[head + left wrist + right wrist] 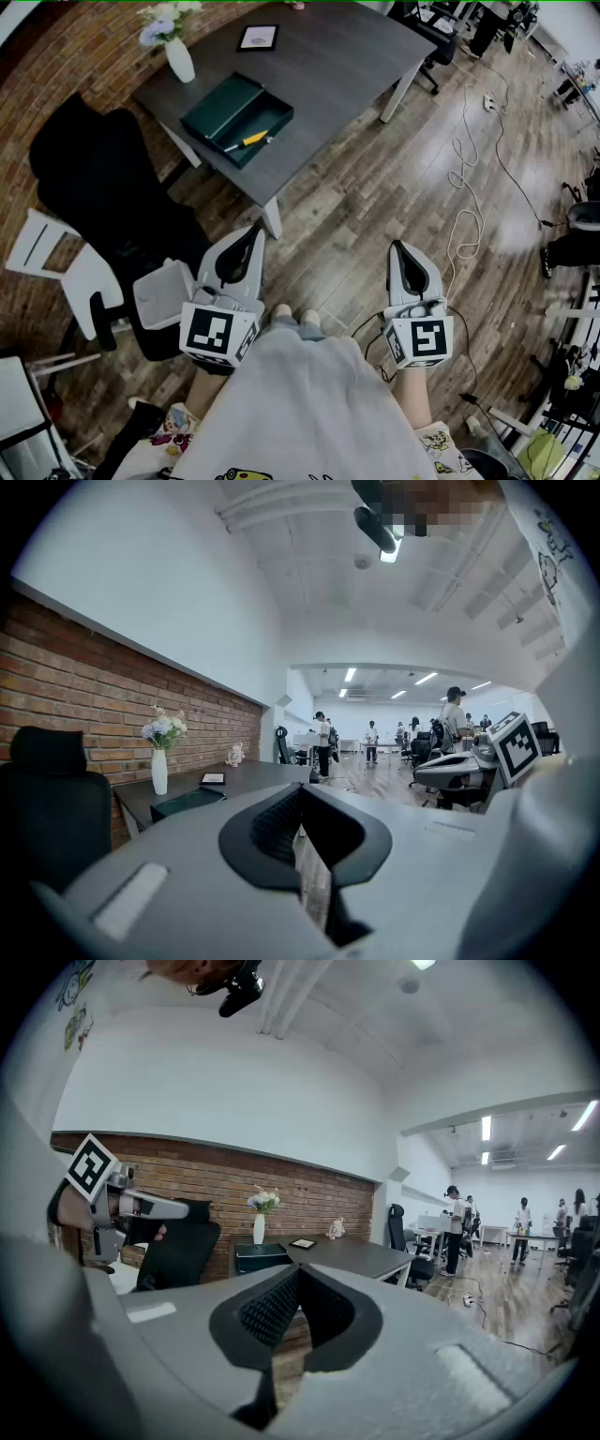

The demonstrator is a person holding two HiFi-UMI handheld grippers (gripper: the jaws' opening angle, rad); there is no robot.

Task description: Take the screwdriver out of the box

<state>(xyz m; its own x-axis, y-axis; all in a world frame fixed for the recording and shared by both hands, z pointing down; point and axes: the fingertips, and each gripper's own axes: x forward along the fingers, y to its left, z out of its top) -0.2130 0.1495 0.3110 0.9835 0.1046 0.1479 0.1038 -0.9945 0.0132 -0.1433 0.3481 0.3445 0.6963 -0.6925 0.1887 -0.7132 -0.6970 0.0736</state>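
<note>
Resting in one box (223,105) on one table (347,56), one screwdriver (249,141); left hand-held gripper (254,230) and right hand-held gripper (397,247) closed, empty

The dark table (347,56) bears a green box (225,108), vase (179,58), frame (258,37).

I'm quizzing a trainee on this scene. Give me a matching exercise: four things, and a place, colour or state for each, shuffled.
1 screwdriver
2 vase
3 frame
4 chair

a all black
b in the box
c holds flowers
d dark border, pale middle

Pairs: 1-b, 2-c, 3-d, 4-a
</note>
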